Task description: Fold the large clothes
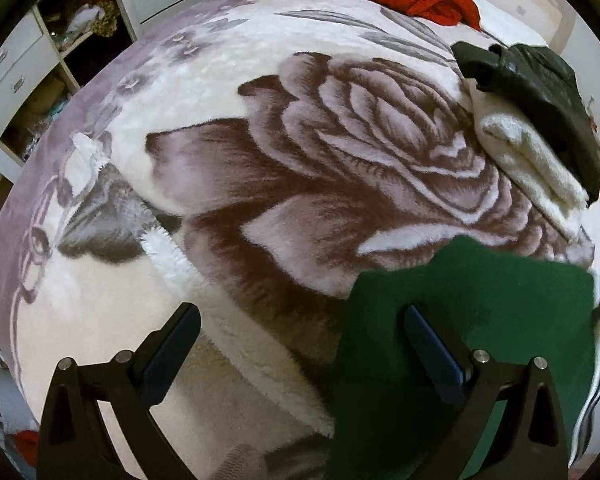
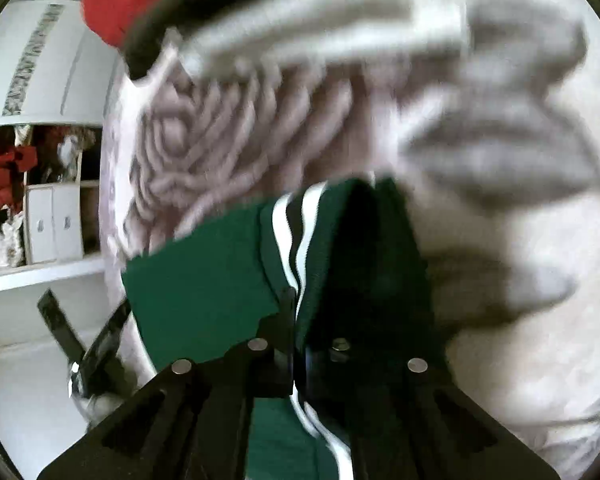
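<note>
Right wrist: tongs pinch green garment's striped edge lengthwise.

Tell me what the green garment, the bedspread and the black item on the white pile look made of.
Green garment: matte, felt-like knit, with striped ribbed trim.
Bedspread: plush fleece with a visible fuzzy nap and a printed rose.
Black item: probably leather or faux leather, given its glossy wrinkles.
</note>
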The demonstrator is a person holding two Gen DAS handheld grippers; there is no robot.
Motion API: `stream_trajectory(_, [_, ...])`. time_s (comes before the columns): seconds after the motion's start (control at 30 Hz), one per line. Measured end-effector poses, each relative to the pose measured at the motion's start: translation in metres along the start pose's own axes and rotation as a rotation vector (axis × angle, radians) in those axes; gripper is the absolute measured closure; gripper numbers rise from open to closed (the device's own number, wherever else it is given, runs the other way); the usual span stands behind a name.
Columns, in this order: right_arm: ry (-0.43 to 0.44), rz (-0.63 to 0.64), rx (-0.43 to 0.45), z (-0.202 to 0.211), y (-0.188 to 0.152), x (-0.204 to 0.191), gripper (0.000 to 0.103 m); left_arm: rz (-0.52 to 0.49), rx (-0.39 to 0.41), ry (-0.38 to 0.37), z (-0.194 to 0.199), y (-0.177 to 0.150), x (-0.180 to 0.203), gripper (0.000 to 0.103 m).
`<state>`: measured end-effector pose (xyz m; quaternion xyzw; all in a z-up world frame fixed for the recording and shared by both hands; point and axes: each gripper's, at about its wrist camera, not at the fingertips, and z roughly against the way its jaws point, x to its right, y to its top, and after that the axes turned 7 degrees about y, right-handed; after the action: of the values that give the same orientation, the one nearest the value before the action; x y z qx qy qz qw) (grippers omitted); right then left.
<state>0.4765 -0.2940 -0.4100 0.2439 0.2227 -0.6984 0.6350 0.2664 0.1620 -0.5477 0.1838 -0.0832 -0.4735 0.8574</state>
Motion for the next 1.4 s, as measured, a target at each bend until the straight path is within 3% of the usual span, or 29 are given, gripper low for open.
stream_trajectory(0.07, [-0.027, -0.003, 0.086, 0.013, 0.005, -0.001, 0.101, 0.013, 0.003, -0.015, 0.001, -0.001, 0.000, 0.000])
stream_trajectory(0.1, [-0.046, -0.005, 0.078, 0.013, 0.009, 0.001, 0.101, 0.020, 0.000, -0.018, 0.002, -0.001, -0.001, 0.000])
stream_trajectory(0.2, [-0.086, 0.004, -0.012, 0.001, 0.013, 0.005, 0.100, 0.004, -0.006, 0.013, 0.004, -0.001, 0.000, 0.000])
stream_trajectory(0.27, [-0.061, -0.001, -0.076, 0.002, 0.011, 0.006, 0.095, 0.006, -0.002, 0.012, 0.009, -0.004, -0.003, 0.000])
stream_trajectory(0.3, [-0.045, -0.003, -0.090, 0.009, 0.008, 0.007, 0.081, 0.018, 0.000, 0.003, 0.013, -0.007, -0.007, 0.000])
stream_trajectory(0.33, [-0.042, -0.001, -0.103, 0.017, 0.003, 0.008, 0.056, 0.030, -0.002, -0.005, 0.017, -0.010, -0.010, 0.000])
stream_trajectory(0.4, [-0.025, 0.007, -0.110, 0.034, -0.015, 0.013, 0.036, 0.058, -0.013, -0.026, 0.024, -0.021, -0.017, 0.000])
stream_trajectory(0.6, [-0.006, -0.116, -0.269, 0.028, -0.095, 0.057, 0.036, 0.062, -0.052, -0.019, 0.036, -0.073, -0.020, 0.000])
stream_trajectory(0.73, [0.005, -0.144, -0.299, 0.005, -0.129, 0.067, 0.036, 0.093, -0.105, 0.013, 0.042, -0.090, -0.019, 0.000])
stream_trajectory(0.8, [-0.020, -0.145, -0.265, 0.002, -0.140, 0.066, 0.036, 0.077, -0.134, 0.043, 0.049, -0.091, -0.014, 0.000])
stream_trajectory(1.0, [-0.075, -0.192, -0.179, 0.004, -0.151, 0.061, 0.044, 0.004, -0.166, 0.044, 0.050, -0.095, 0.005, 0.000])
stream_trajectory(1.4, [-0.103, -0.161, -0.200, -0.009, -0.146, 0.052, 0.045, 0.009, -0.165, -0.022, 0.041, -0.117, 0.026, 0.000])
